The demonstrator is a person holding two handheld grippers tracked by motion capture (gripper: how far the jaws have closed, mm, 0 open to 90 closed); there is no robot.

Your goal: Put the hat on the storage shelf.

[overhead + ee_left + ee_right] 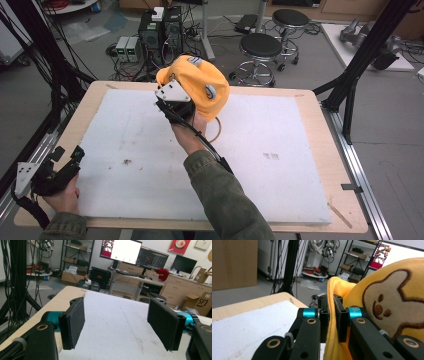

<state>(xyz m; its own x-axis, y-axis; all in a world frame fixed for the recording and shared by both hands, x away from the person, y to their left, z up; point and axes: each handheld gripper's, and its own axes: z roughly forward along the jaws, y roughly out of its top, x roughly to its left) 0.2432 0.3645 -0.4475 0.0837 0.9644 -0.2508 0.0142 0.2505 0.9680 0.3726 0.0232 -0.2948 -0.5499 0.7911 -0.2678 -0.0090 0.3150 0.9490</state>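
A yellow-orange cloth cap [200,82] with a cream rabbit-shaped patch [394,300] hangs in the air above the far middle of the white foam mat [280,165]. My right gripper [172,107] is shut on the cap's yellow edge [331,322], which is pinched between its two black jaws. A thin loop of cord [218,131] dangles under the cap. My left gripper [67,162] rests at the table's near left corner, held low, open, with nothing between its pads [72,323].
The mat covers a wooden table [322,125]. Black frame posts [357,65] stand at the right and left of the table. Behind it on the floor are two black stools [260,47], computer boxes [160,30] and cables.
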